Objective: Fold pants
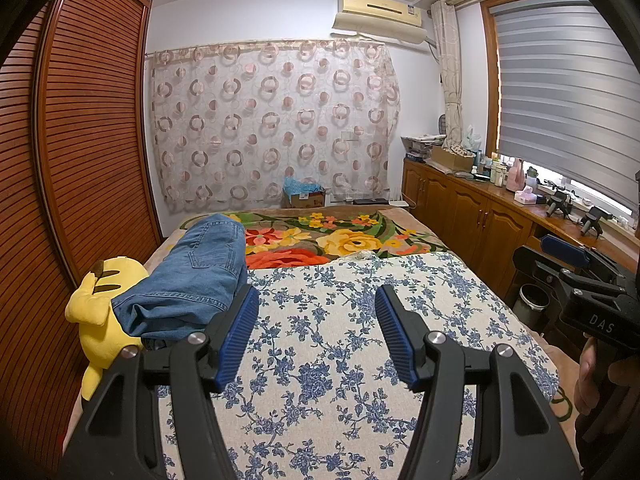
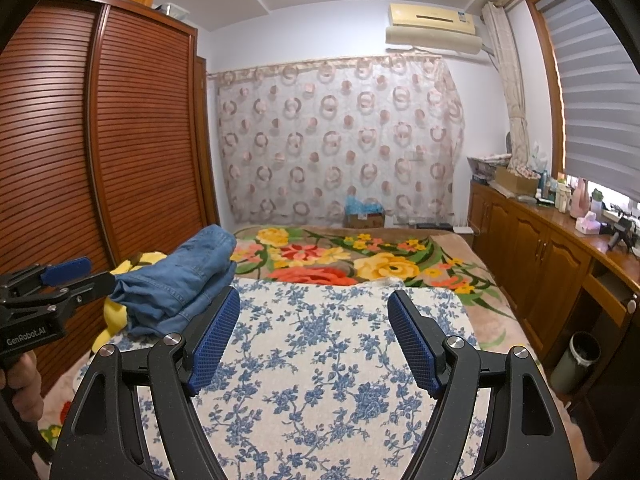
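Here the folded pants (image 1: 188, 276) lie left of both empty, spread grippers (image 1: 316, 332) (image 2: 312, 336).

A yellow plush toy (image 1: 98, 312) lies beside the wooden wardrobe (image 1: 88, 128), near the blue-flowered cloth (image 1: 320, 360).

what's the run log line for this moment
left gripper open, empty | right gripper open, empty | jeans folded, on yellow plush
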A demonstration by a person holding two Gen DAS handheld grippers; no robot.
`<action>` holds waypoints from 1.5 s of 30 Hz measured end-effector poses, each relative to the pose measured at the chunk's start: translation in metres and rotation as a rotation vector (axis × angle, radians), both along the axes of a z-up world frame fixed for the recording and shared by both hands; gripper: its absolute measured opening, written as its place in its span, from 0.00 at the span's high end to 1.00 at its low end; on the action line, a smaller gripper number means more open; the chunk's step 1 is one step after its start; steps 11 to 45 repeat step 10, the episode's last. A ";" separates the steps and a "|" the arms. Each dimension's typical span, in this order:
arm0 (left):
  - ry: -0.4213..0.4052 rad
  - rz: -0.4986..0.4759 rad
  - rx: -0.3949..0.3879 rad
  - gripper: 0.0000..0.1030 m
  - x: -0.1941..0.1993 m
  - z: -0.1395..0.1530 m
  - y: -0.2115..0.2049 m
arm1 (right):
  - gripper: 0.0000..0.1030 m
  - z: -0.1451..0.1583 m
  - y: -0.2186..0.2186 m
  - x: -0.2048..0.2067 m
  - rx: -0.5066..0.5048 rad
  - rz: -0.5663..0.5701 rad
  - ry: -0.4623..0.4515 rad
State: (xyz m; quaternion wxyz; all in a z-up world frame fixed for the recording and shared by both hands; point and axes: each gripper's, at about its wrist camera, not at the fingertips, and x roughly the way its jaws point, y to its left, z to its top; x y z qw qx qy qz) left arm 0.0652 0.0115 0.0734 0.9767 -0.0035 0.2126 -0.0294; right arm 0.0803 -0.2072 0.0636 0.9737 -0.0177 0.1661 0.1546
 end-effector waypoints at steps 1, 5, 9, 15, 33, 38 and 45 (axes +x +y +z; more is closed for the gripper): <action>0.000 0.001 0.000 0.42 0.000 0.000 0.000 | 0.24 0.000 0.000 0.000 0.000 0.000 0.001; 0.000 0.001 0.000 0.42 0.000 0.000 0.000 | 0.24 0.000 0.000 0.000 0.000 0.000 0.000; 0.000 0.001 0.001 0.42 0.000 0.000 0.000 | 0.24 0.000 0.000 -0.001 0.000 0.001 0.000; 0.000 0.000 0.000 0.42 0.000 0.000 0.000 | 0.24 0.000 0.000 0.000 0.000 0.000 0.001; 0.000 0.000 0.000 0.42 0.000 0.000 0.000 | 0.24 0.000 0.000 0.000 0.000 0.000 0.001; 0.000 0.000 0.000 0.42 0.000 0.000 0.000 | 0.24 0.000 0.000 0.000 0.000 0.000 0.001; 0.000 0.000 0.000 0.42 0.000 0.000 0.000 | 0.24 0.000 0.000 0.000 0.000 0.000 0.001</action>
